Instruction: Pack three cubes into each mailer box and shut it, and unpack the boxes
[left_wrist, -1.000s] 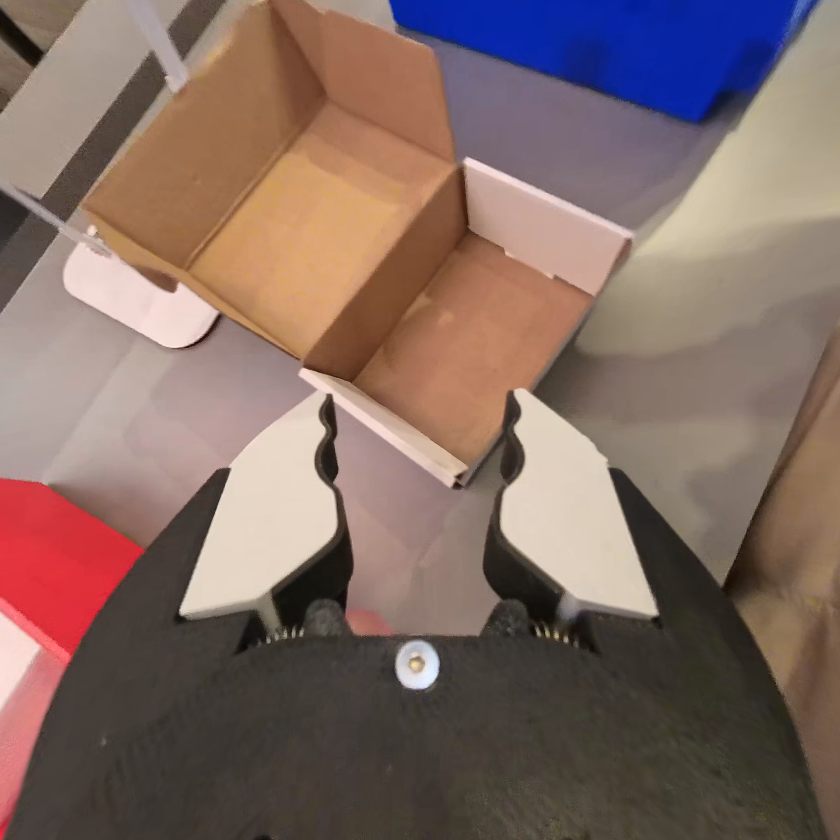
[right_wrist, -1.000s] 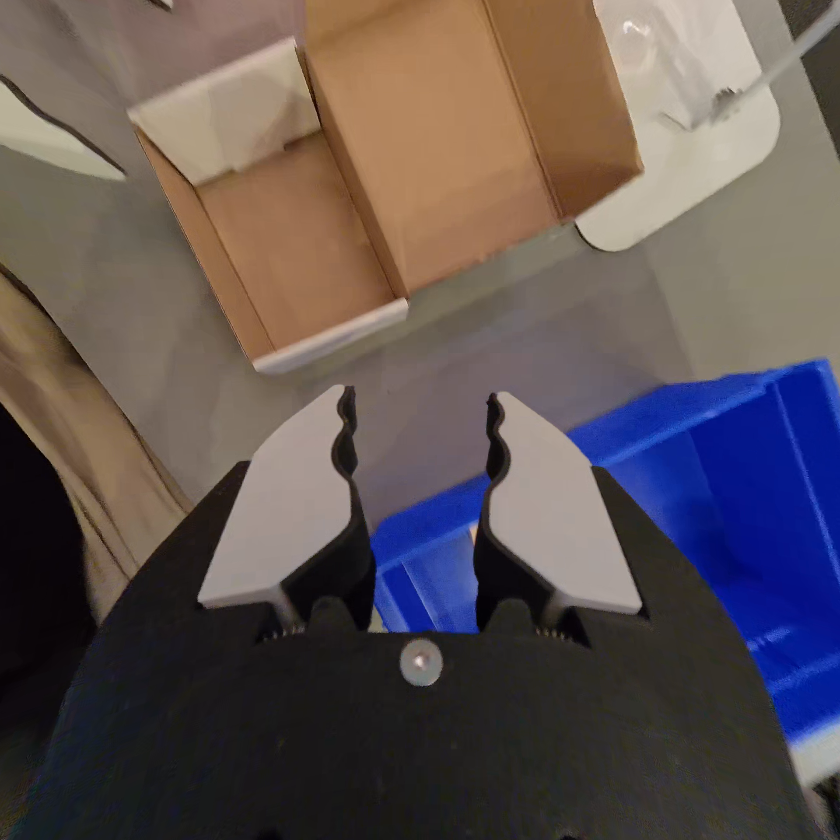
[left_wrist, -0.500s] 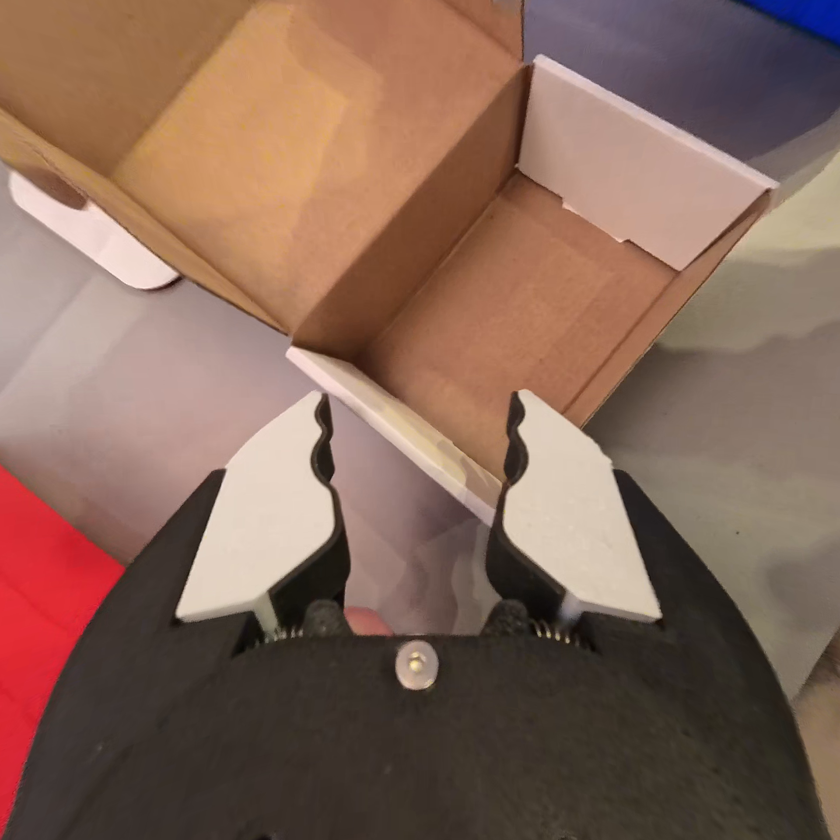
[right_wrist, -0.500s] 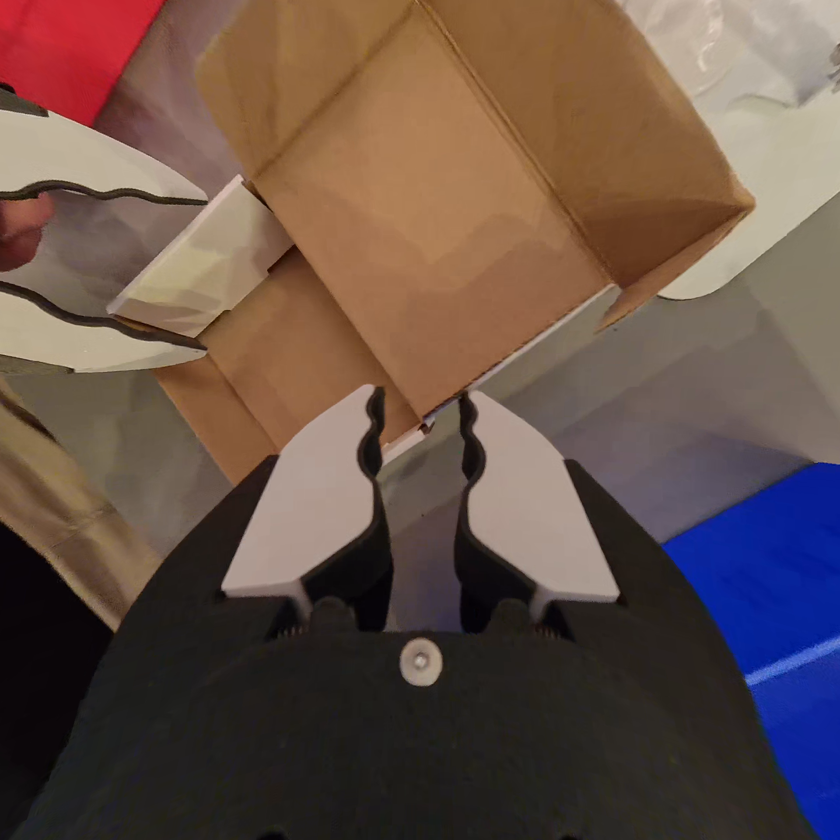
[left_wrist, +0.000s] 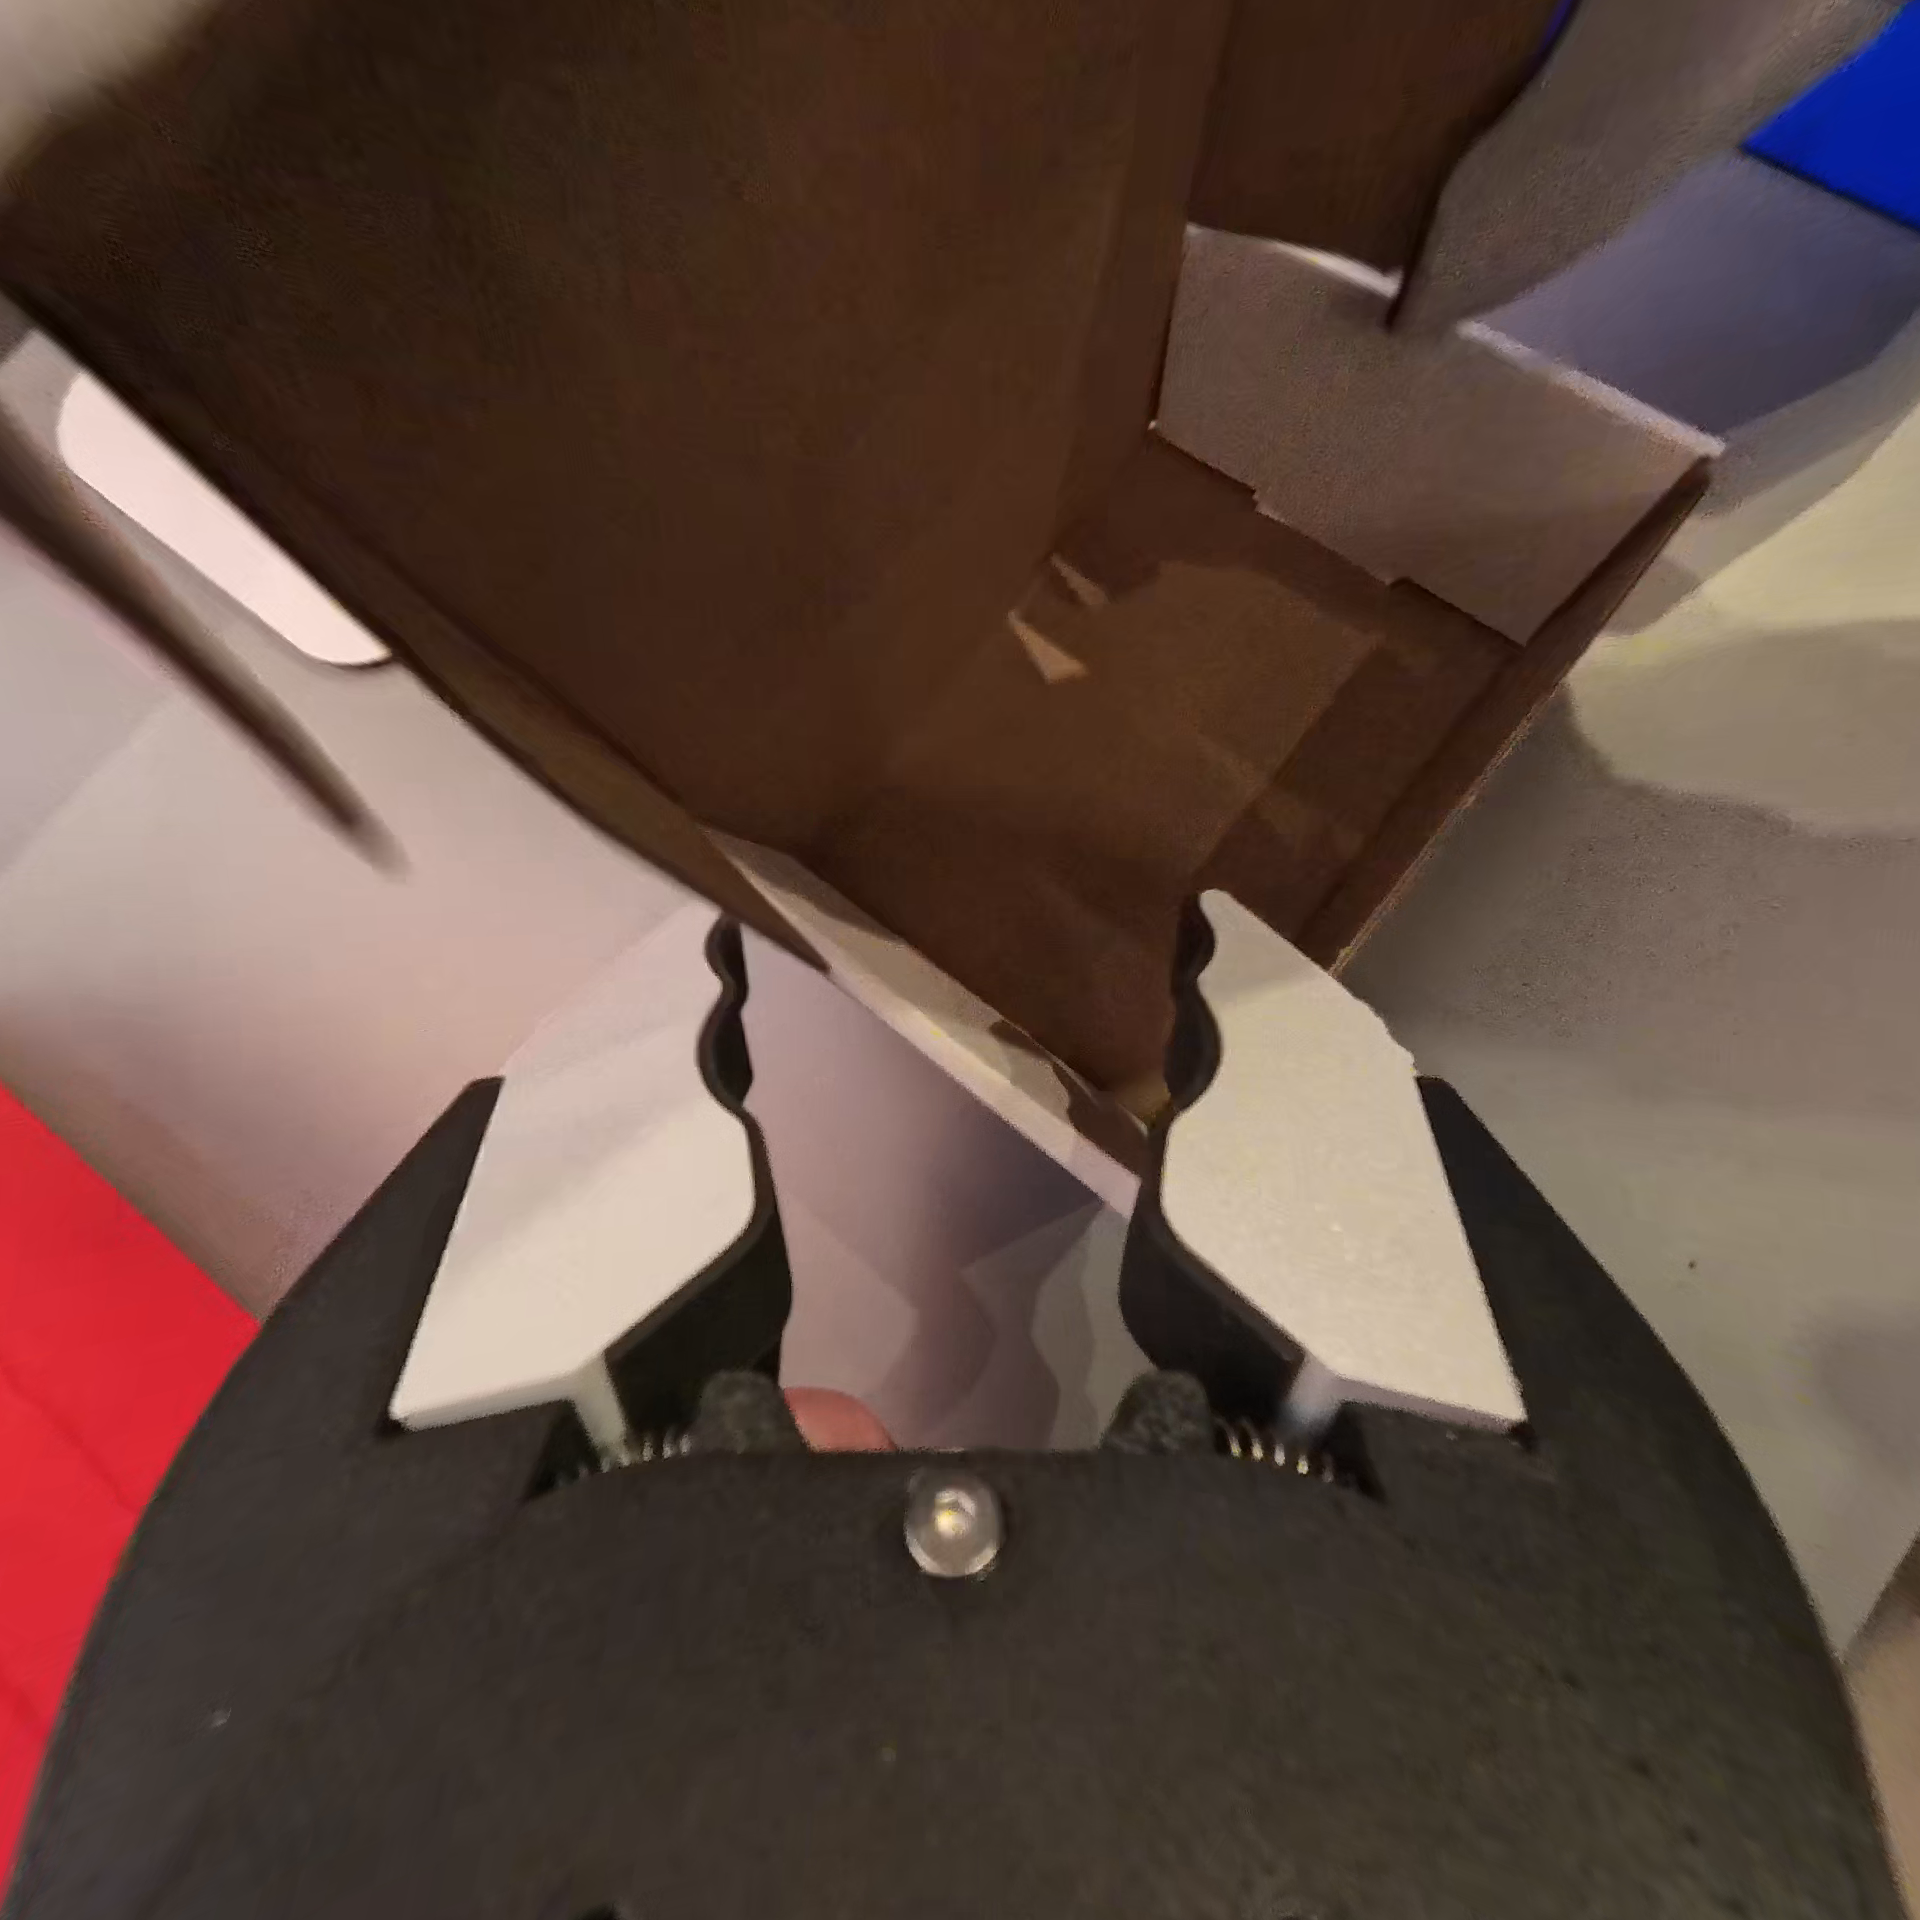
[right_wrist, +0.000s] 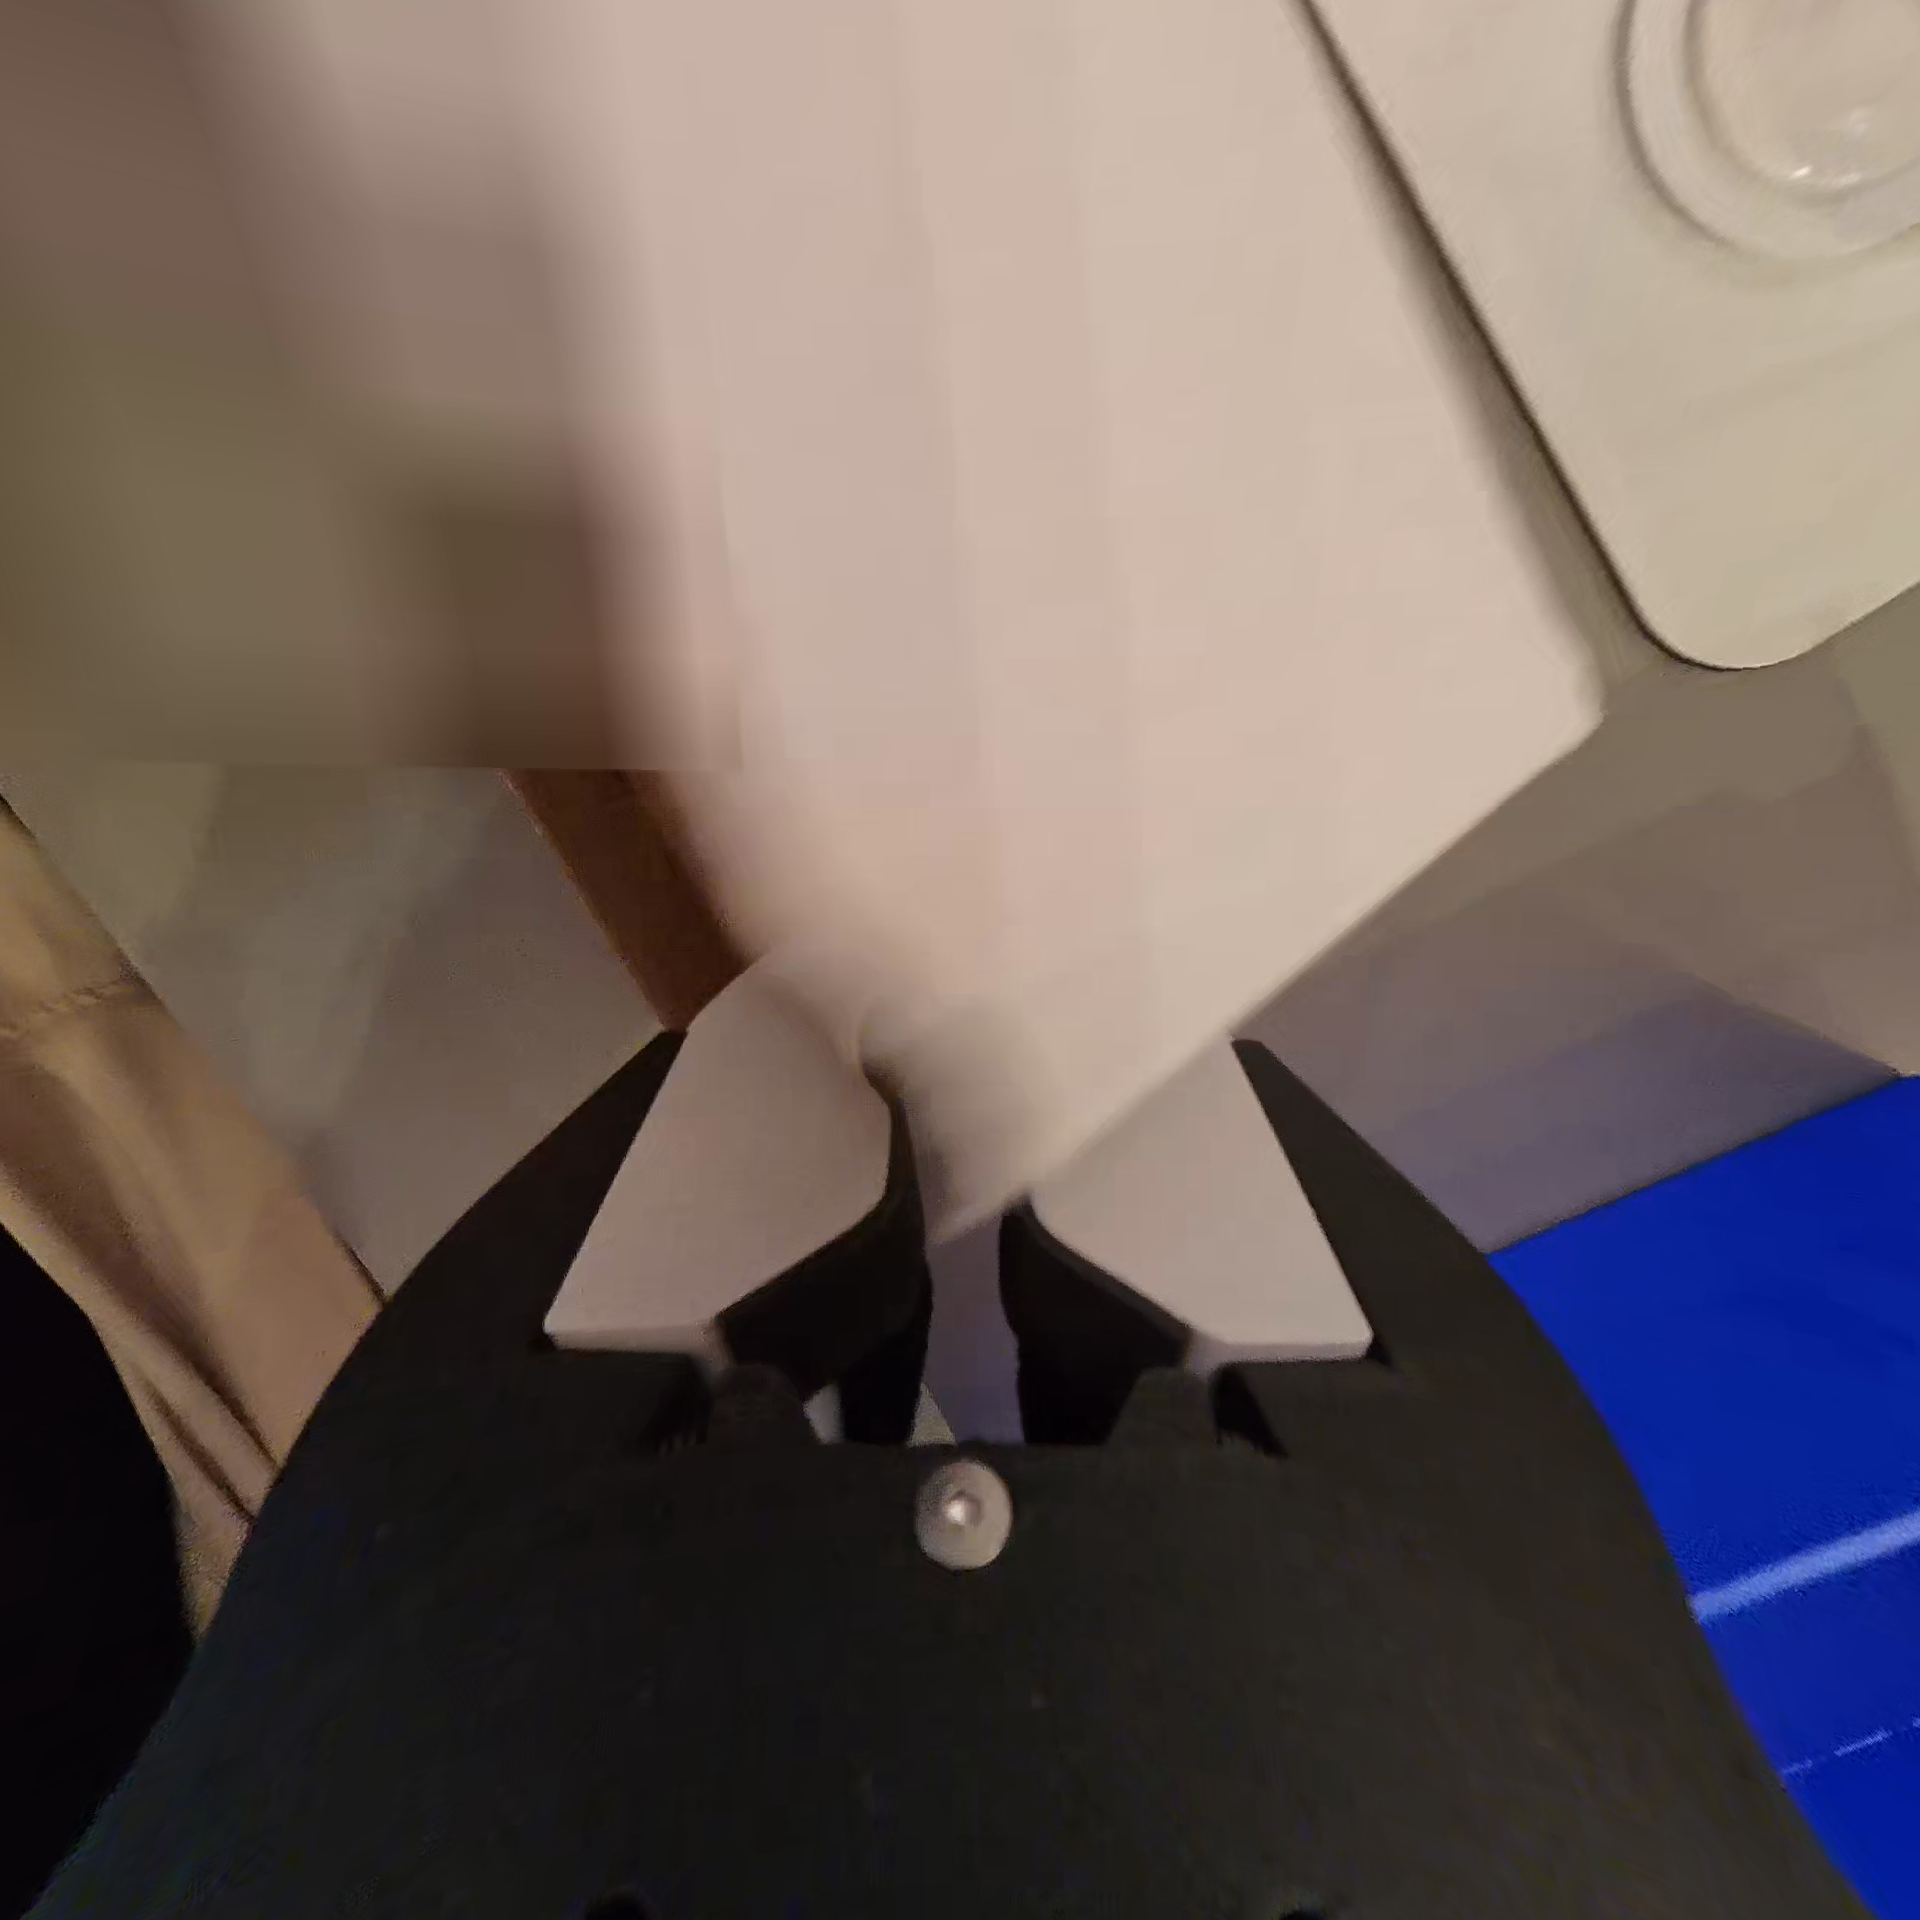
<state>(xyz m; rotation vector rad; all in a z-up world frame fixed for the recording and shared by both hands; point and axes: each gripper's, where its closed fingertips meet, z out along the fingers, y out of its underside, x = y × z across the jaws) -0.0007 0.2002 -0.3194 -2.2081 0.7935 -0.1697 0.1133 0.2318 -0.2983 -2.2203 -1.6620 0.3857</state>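
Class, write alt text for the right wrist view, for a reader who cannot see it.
The right gripper is shut on the corner of the mailer box, whose pale outer panel fills most of the blurred frame. A blue bin sits at lower right, and a white stand base at upper right.

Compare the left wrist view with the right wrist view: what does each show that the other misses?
Left only: the box's empty brown inside, the open left gripper at its front wall, a red bin. Right only: the right gripper shut on the lid, seen from its white outside, and tan cloth. Both: the box, the blue bin, the white stand base.
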